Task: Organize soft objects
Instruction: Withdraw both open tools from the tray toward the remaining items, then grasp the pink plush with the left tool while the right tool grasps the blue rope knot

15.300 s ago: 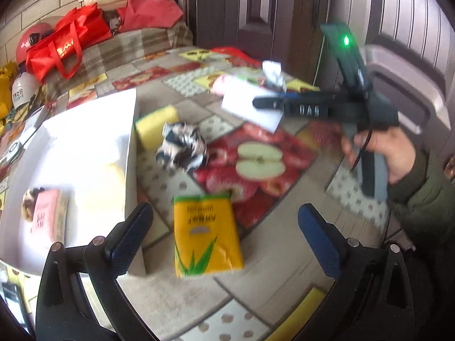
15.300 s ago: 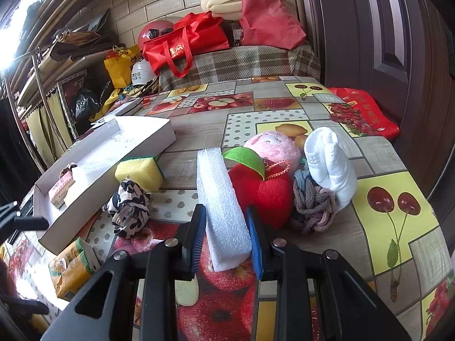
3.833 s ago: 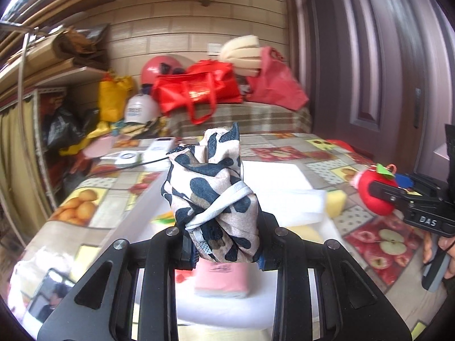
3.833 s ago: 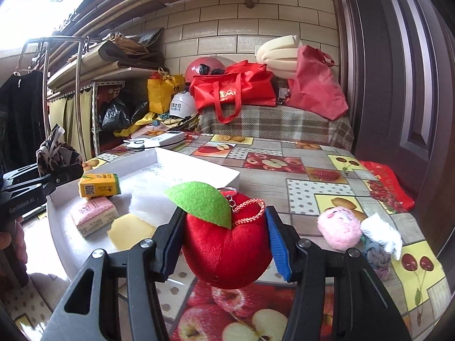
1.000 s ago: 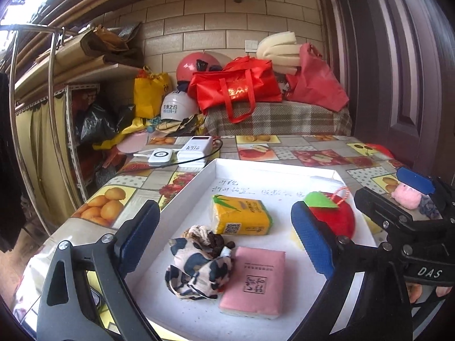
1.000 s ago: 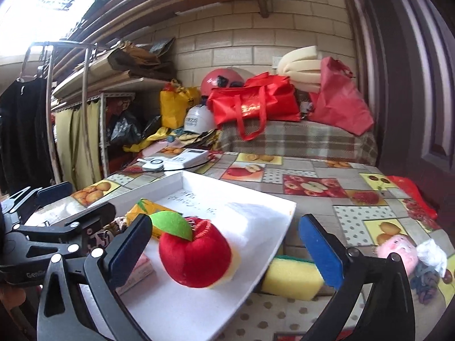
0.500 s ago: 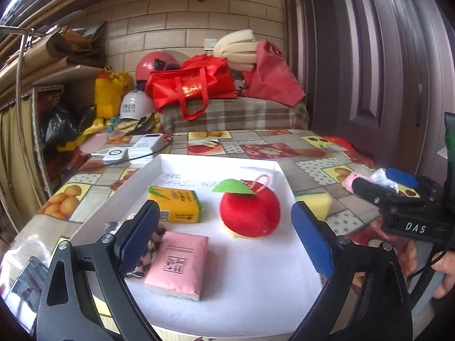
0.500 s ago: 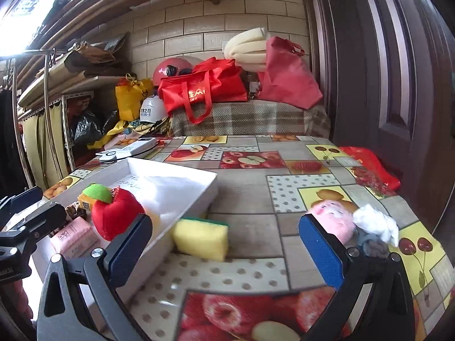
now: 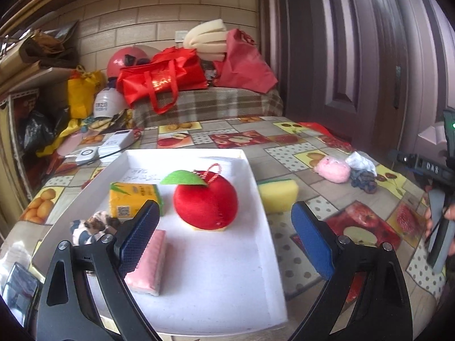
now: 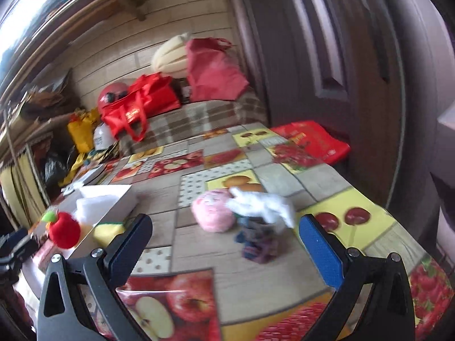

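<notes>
The white tray holds four soft things: one red apple at its middle, one yellow pack, one pink pack and one spotted cloth (partly hidden). Just beside the tray lies one sponge; farther off are one pink plush, one white cloth and one knotted rope. Left gripper and right gripper both gape, empty.

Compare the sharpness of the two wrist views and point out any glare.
Left wrist view: sharp, the red plush apple and white tray crisp, only fisheye bending at the edges. Right wrist view: motion-blurred, the pink plush smeared, with blown-out glare at the upper left.
</notes>
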Tool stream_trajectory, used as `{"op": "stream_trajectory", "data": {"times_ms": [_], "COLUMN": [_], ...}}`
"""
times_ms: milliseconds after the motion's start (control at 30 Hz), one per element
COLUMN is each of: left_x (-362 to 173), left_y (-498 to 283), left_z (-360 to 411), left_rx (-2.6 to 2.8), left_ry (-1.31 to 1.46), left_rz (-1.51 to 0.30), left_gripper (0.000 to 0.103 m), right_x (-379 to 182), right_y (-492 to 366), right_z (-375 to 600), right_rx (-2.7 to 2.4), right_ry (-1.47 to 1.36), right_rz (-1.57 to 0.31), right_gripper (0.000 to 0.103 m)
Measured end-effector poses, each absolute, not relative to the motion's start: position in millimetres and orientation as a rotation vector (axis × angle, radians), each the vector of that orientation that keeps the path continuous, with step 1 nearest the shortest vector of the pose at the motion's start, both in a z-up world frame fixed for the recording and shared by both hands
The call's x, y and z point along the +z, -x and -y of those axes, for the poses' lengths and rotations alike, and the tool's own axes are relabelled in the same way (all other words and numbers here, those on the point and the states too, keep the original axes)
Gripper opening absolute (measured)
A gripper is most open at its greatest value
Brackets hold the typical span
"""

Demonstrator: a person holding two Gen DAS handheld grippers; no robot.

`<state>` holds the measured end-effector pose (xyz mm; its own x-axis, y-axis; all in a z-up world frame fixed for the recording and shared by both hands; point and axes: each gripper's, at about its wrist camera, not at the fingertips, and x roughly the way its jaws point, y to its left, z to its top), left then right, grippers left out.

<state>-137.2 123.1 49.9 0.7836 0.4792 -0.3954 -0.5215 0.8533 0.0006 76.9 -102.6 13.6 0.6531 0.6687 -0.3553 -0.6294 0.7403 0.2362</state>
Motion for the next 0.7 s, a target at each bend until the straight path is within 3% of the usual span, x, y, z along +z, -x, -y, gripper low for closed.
{"op": "stream_trajectory", "data": {"times_ms": [267,467,600,667,700], "left_x": [43.5,35.8,33.7,33.4,33.6], "left_y": [91.8,52.0,41.3,32.6,25.4], "left_z": [-96.2,-71.8,-72.6,-74.6,-74.8], "left_rx": [0.39,0.293,0.283,0.282,0.285], "left_ry": [0.087,0.07,0.104,0.125,0.127], "left_rz": [-0.509,-0.606,-0.629,-0.63,-0.631], "left_gripper": [0.094,0.094,0.094,0.094,0.094], "right_x": [12.9,4.2,-5.8,-16.2,-20.2], "right_y": [-108.0,-120.9,-118.6,-126.1,-130.5], "right_z": [146.8,118.2,78.5,59.0,52.9], "right_rx": [0.604,0.731,0.809,0.824,0.829], "right_ry": [-0.122,0.021,0.194,0.237,0.24], "right_rz": [-0.468,-0.577,-0.634,-0.718,-0.752], "right_gripper": [0.103,0.102,0.082,0.061,0.055]}}
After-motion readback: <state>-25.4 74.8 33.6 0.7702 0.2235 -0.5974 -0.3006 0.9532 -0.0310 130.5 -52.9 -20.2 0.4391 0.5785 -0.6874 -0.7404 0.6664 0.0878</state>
